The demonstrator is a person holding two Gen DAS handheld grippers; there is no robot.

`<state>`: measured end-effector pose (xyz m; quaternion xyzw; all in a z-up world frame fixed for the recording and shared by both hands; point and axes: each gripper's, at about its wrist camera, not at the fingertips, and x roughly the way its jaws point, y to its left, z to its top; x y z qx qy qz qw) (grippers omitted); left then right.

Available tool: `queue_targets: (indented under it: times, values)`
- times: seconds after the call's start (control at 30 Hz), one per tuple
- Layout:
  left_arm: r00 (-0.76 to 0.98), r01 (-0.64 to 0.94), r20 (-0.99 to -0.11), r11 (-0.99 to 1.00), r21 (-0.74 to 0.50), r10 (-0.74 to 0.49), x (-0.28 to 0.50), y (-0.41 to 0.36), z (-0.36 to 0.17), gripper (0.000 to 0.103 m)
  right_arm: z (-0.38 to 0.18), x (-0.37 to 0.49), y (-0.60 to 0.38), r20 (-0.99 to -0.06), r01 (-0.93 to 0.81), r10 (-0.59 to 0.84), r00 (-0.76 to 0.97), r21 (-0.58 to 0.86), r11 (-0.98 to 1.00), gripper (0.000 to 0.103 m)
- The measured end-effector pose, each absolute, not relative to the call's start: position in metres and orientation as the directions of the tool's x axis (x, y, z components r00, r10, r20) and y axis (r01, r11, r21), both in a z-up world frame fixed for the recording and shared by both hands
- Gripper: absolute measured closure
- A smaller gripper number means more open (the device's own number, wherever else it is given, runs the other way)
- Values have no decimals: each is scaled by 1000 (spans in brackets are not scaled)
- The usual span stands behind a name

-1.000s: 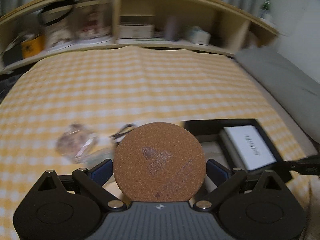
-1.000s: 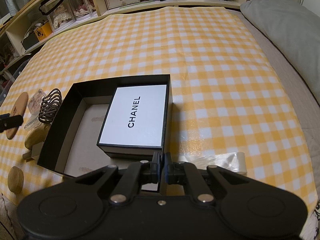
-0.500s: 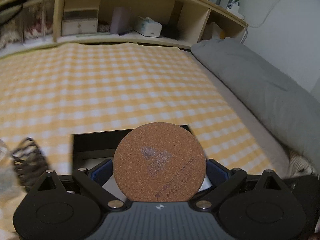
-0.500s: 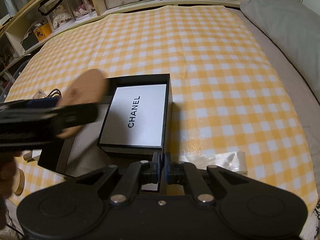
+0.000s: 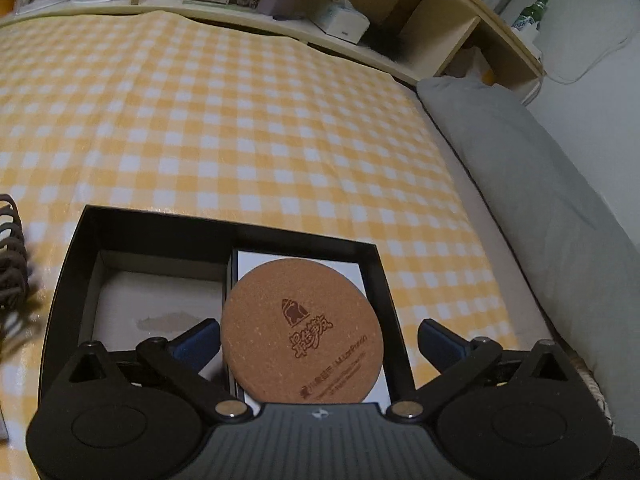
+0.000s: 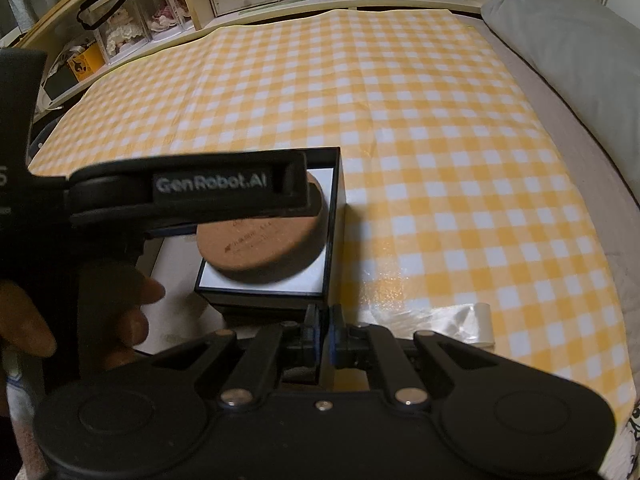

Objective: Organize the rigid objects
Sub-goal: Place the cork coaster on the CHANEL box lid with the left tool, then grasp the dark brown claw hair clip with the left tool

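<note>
A dark coiled hair claw is cut off at the far left edge of the left wrist view, blurred, lying on the yellow-and-white gingham cloth beside the open black box. The box is a shallow rigid cardboard tray with thin upright walls and a pale matte floor carrying a faint grey smudge. Its right half is filled by a smaller flat box with a glossy white lid; any print on that lid is hidden under the cork coaster. The coaster is a thick, grainy round disc with a stamped reddish-brown logo and small lettering too fine to read. The left gripper stands wide open, its left blue pad at the coaster's rim and its right pad clear of it. From the right wrist view the coaster appears to rest on the white lid, though the left gripper's black body covers its far edge. The right gripper is closed tight on the near wall of the black box. A clear crinkled plastic bag lies just right of it. A grey pillow borders the cloth on the right, and open cloth stretches beyond the box
</note>
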<state>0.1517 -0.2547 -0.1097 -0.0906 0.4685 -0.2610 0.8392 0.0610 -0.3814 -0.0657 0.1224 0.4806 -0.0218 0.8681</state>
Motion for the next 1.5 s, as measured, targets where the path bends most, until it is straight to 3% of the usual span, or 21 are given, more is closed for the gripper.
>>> queue_targets:
  times: [0.33,0.57,1.07,1.23,1.4,1.5]
  values:
    - [452,422,-724,840,-341,-521,135,-239,-90,0,-67,62,-382,-839,159,82,537,197,968,98]
    - [535,484,-682,843,-235,-498,123,-212,-63,1,-65,63,-383,-839,162,84,538,200,966,98]
    - [666,447,-642,892,-65,-380,130,-113,-37,10,-66,63,-384,-839,162,85,537,202,966,98]
    - [666,469,-658,883,5,-351,129,-95,-49,20,-66,63,-384,-839,162,85,537,202,966,98]
    - [653,508,-687,857,83,-320,133,-94,-73,41,-66,63,-384,-839,162,85,538,202,966,98]
    - [659,524,-695,839,150,-287,138,-99,-87,48,-66,63,-384,-839,162,86,538,203,966,98]
